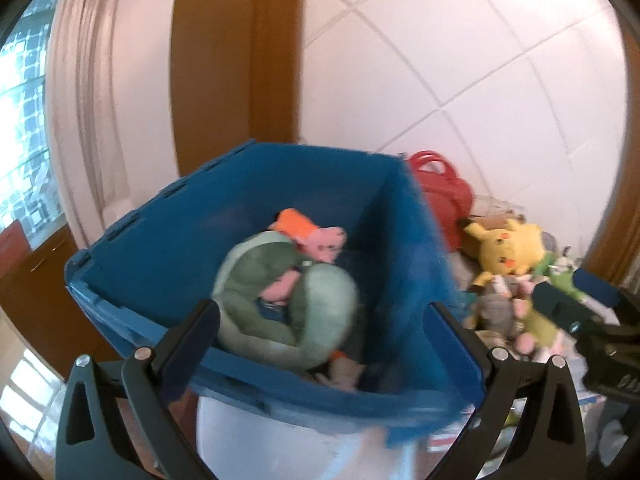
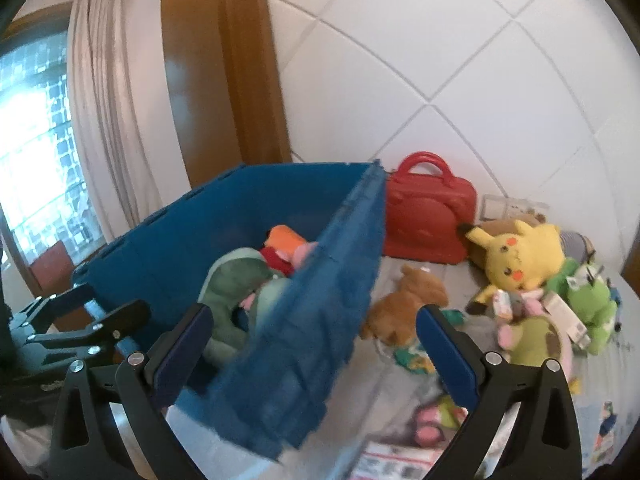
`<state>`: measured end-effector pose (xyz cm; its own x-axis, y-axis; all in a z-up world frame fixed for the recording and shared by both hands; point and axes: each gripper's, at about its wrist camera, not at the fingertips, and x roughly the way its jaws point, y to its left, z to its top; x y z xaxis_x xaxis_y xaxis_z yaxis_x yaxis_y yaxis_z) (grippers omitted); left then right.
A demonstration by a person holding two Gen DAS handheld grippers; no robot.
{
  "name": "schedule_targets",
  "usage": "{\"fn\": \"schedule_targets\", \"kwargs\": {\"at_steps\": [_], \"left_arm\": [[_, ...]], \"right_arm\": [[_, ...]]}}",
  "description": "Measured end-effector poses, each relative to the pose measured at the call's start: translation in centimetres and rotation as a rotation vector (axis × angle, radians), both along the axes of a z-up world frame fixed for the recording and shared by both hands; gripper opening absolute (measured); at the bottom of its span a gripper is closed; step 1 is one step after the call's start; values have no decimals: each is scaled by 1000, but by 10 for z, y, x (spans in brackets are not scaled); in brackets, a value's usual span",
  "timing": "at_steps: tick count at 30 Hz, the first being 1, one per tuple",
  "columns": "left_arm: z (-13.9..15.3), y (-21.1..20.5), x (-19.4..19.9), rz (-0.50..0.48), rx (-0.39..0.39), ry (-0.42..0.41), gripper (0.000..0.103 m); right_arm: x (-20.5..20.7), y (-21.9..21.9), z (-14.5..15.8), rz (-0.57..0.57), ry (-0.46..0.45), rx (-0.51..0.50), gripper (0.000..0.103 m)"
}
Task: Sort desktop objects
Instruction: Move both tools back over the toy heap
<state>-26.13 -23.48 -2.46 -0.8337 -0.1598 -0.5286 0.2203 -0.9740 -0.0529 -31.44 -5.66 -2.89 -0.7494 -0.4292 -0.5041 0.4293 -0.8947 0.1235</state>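
Note:
A blue plastic crate [image 1: 168,240] [image 2: 320,288] holds a green plush [image 1: 280,300] [image 2: 236,284], a pink plush [image 1: 324,240] and an orange one [image 1: 294,220]. My left gripper [image 1: 324,328] is open and empty in front of the crate's near rim. My right gripper [image 2: 316,332] is open and empty, astride the crate's right wall. Outside lie a yellow Pikachu plush [image 2: 520,256] [image 1: 508,246], a brown plush [image 2: 404,304], a green frog plush [image 2: 588,304] and several small toys [image 2: 528,332]. The left gripper also shows at the left of the right wrist view [image 2: 80,320].
A red handbag [image 2: 428,216] [image 1: 444,188] stands behind the crate against the white padded wall. A booklet [image 2: 396,460] and small pink toy [image 2: 432,428] lie on the grey cover in front. A curtain [image 2: 108,120], window and wooden frame are at left.

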Motion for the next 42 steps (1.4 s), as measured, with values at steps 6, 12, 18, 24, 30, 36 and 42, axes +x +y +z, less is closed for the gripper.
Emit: {"fn": "schedule_targets", "kwargs": {"at_steps": [6,12,18,24,30,36,42], "left_arm": [[-8,80,16,-33,-7,-8,103],[-34,153,31,-41,-10,-57,103],[-82,213,30,-136,-2,-164,103],[-140,257,18,-226,-54,-288,103],[-191,291,9,-336,-49,-401,88],[-198,321,0,-402,-33,-403,82],[-185,376,-13,-481,-50,-376,82]], "right_arm": [[25,81,-9,-35,-9,10,103],[50,169,-27,-88,-29,17,103],[64,267,-70,-204,-111,8,103],[64,325,-130,-312,-269,22,103],[72,366,-186,-428,-409,53,103],[83,395,-194,-492,-440,40,86],[73,439,-182,-549,-437,18,73]]}}
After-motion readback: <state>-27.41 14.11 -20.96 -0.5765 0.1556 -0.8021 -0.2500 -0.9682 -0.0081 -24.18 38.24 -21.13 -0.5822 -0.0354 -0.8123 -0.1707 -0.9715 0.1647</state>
